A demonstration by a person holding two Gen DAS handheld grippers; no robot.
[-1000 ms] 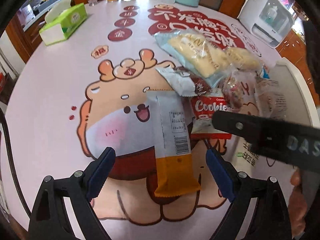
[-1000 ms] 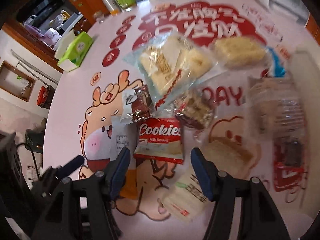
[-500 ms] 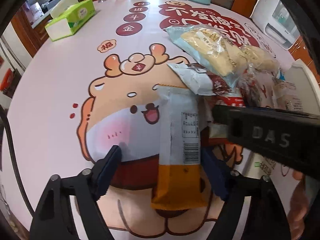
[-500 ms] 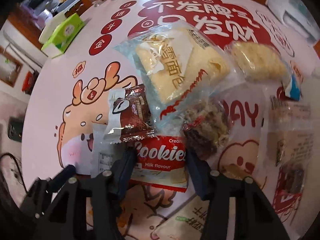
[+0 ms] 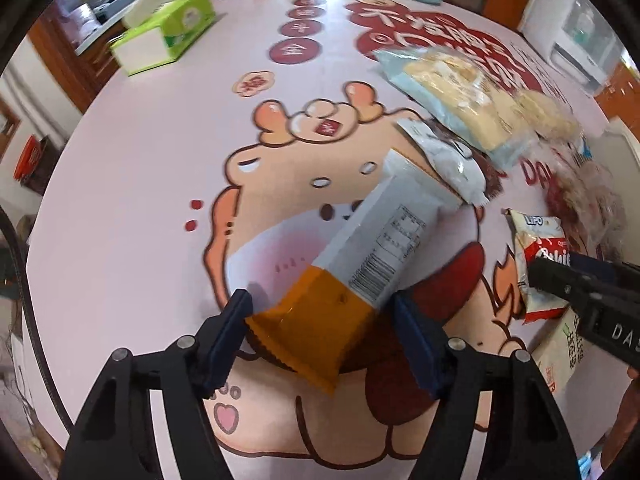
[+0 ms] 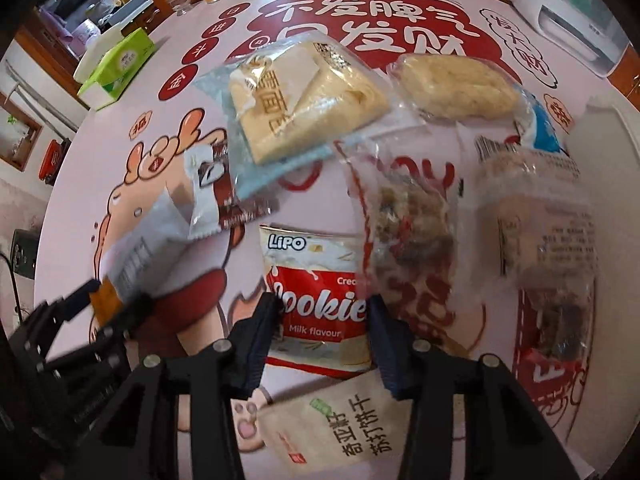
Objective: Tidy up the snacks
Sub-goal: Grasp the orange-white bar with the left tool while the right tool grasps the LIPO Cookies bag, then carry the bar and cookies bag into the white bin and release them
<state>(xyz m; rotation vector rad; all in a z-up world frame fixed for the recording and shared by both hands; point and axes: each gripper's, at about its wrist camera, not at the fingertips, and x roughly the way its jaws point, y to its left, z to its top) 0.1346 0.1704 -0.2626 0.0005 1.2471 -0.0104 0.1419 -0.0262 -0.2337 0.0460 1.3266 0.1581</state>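
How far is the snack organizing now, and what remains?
Nothing looks sorted yet: the bread bag, noodle pack and other snacks lie heaped on the table. In hand: the left claw is closing around the orange-and-white wafer pack; the right claw is closing on the Cookies pack. All placing remains.

The table (image 5: 132,184), under a cartoon-printed cover, carries snack packets (image 6: 304,104) beyond the hand-held gripper (image 6: 322,324), a tissue box (image 5: 168,36) far left.
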